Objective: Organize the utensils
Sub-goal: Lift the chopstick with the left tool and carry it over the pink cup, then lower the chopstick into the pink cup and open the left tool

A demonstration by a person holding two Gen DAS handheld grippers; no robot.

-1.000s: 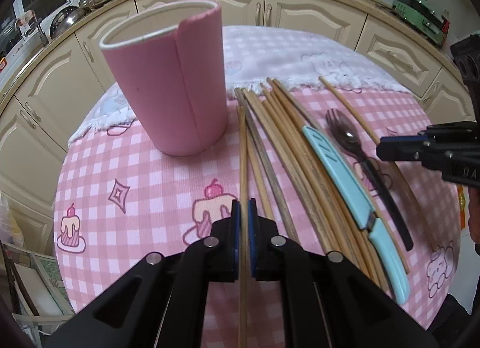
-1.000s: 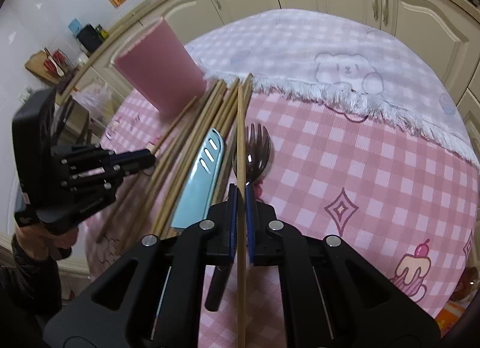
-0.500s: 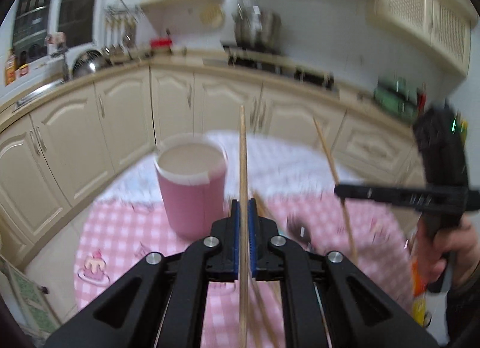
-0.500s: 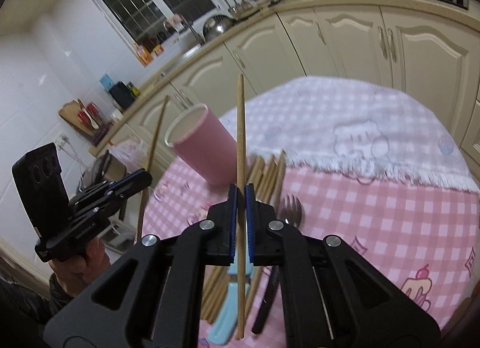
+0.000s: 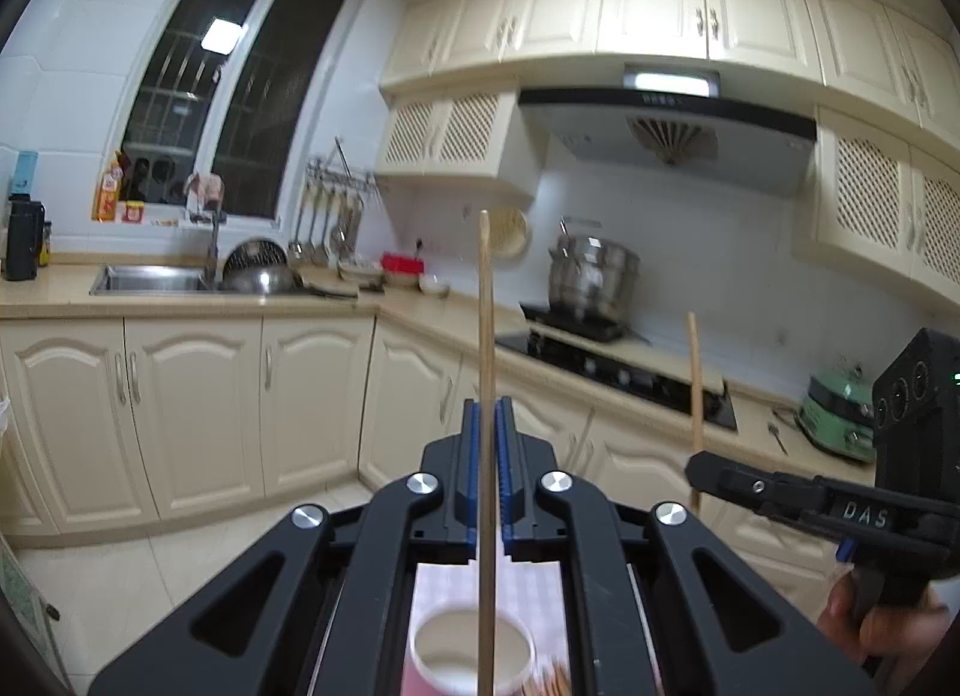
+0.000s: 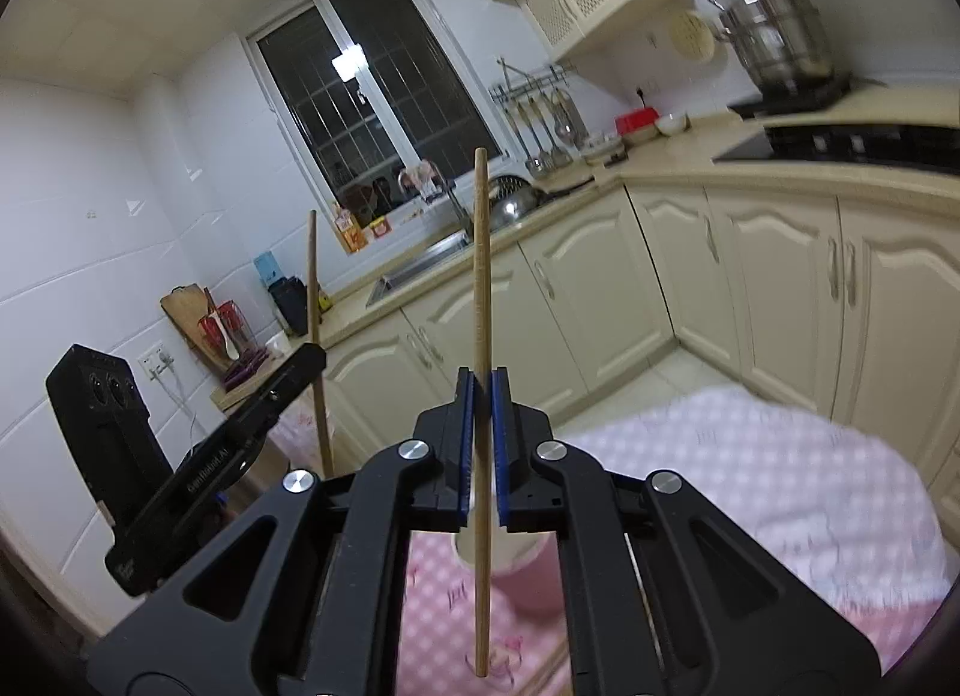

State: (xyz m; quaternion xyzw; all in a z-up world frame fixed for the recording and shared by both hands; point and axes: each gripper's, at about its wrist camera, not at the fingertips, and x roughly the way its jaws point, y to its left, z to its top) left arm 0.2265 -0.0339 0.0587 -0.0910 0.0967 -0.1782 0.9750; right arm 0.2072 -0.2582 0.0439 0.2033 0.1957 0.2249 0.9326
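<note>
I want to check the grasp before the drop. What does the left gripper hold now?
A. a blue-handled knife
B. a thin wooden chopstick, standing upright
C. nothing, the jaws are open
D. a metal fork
B: in the left wrist view the left gripper has its jaws closed on a thin wooden chopstick, upright over the pink cylindrical cup.

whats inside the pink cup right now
From the left wrist view, the pink cup shows a pale, apparently bare interior. The chopstick in the left hand-held gripper crosses its mouth, hiding a strip; the bottom is blurred.
</note>
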